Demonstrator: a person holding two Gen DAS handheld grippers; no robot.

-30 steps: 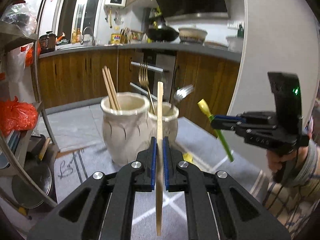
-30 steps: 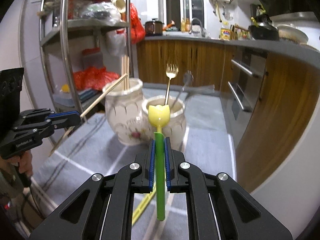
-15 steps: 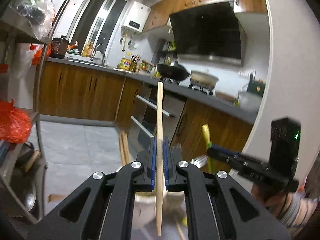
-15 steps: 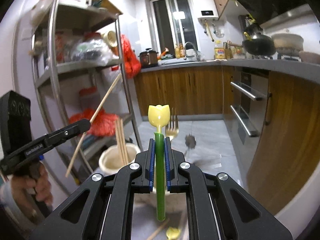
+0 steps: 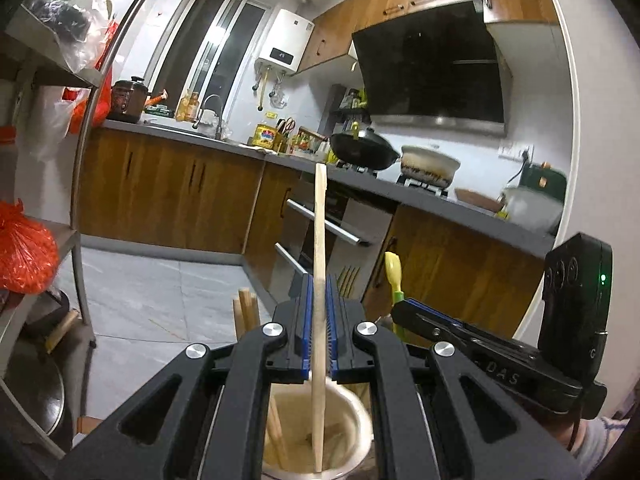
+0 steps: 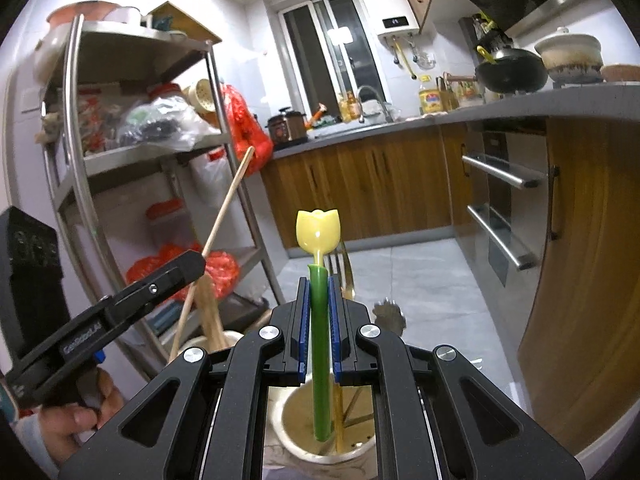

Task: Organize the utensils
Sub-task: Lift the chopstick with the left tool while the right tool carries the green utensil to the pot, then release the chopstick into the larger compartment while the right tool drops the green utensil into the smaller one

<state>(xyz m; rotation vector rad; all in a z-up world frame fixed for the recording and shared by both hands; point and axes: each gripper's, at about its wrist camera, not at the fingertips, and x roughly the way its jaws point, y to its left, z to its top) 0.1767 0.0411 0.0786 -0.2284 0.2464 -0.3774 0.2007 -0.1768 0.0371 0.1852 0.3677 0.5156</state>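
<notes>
A home kitchen: wood cabinets, grey floor, steel shelf (image 6: 132, 152). I hold a chopstick (image 5: 320, 280) upright in my left tool (image 5: 319, 332), its tip inside the left jar (image 5: 360, 412) beside other chopsticks. My right tool (image 6: 319, 328) grips a green tulip-topped stick (image 6: 319, 320) over the right jar (image 6: 288, 420), which holds forks. Both tools are clamped tight. To finish well, I judge each should sink straight before I let go.

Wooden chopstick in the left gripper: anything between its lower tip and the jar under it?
Nothing visible. The chopstick, clamped in the left gripper, has its tip already inside the open jar, beside the chopsticks already standing there.
</notes>
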